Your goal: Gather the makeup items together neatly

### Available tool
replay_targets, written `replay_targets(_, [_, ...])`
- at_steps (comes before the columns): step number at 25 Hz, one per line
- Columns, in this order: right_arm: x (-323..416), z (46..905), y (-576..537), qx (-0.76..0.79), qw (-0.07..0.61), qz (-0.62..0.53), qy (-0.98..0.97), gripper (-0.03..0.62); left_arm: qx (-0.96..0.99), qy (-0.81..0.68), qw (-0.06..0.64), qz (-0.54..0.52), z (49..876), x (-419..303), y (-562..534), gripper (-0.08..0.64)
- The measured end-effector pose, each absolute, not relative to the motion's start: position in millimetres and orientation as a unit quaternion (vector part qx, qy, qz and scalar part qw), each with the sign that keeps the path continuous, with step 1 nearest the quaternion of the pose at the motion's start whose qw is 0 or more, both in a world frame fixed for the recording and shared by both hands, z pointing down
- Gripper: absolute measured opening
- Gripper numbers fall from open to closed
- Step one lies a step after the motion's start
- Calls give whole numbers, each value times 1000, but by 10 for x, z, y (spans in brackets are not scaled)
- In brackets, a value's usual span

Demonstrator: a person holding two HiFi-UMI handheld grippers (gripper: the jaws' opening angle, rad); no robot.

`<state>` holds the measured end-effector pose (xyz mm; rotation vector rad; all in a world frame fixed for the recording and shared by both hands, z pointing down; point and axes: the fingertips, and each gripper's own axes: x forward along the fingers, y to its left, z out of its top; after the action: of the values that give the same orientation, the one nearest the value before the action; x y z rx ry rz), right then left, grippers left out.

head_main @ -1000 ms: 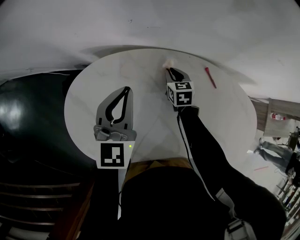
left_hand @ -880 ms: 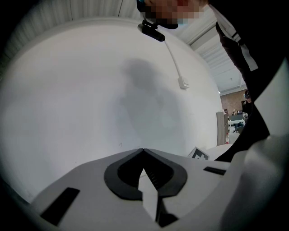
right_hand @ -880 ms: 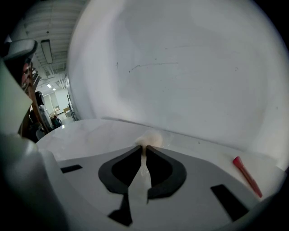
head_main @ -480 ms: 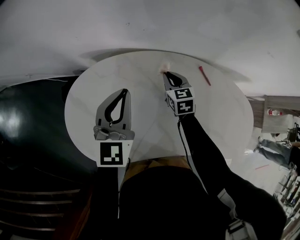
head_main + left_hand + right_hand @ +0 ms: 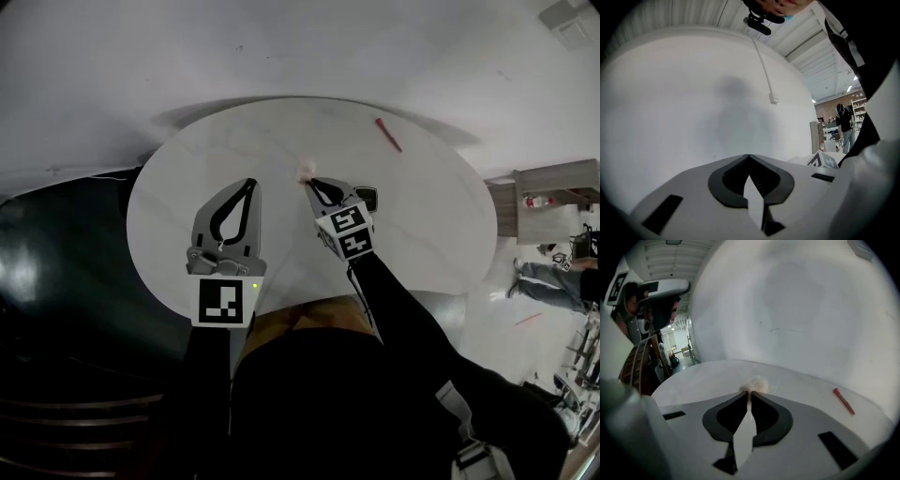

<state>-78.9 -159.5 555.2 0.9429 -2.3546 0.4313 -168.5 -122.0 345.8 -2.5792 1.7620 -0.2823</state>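
Observation:
A small pale puff (image 5: 305, 171) sits at the tips of my right gripper (image 5: 307, 180), which is shut on it; its jaws have just been closing with the puff between them. In the right gripper view the puff (image 5: 756, 384) shows just beyond the meeting fingertips (image 5: 749, 392). A red pencil (image 5: 388, 135) lies at the table's far right, also seen in the right gripper view (image 5: 843, 401). A small black item (image 5: 366, 198) lies just right of the right gripper. My left gripper (image 5: 251, 182) hovers over the table's left part, tips together and empty (image 5: 748, 156).
The round white table (image 5: 431, 234) stands against a white wall. Dark floor lies to its left, and a wooden cabinet (image 5: 553, 197) stands at the right. A person's legs (image 5: 553, 281) show far right.
My right gripper has carried the puff from the table's far middle toward the near left. The black item has come into view beside it. The left gripper shifted slightly.

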Motion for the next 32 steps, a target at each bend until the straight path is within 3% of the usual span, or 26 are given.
replay_targets(23, [-410, 6140, -1146, 298, 378, 146, -864, 55, -858, 503, 1, -108, 3607, -1351, -886, 14])
replay_targets(27, [-443, 6089, -1210, 316, 362, 120, -869, 80, -855, 508, -6, -104, 3614, -1403, -891, 14])
replay_targets(30, [-403, 6062, -1245, 334, 355, 105, -867, 168, -853, 512, -9, -104, 3614, -1422, -887, 14])
replay_targets(32, [-385, 6026, -1262, 342, 348, 101, -867, 176, -851, 515, -13, -101, 3609, -1436, -888, 14])
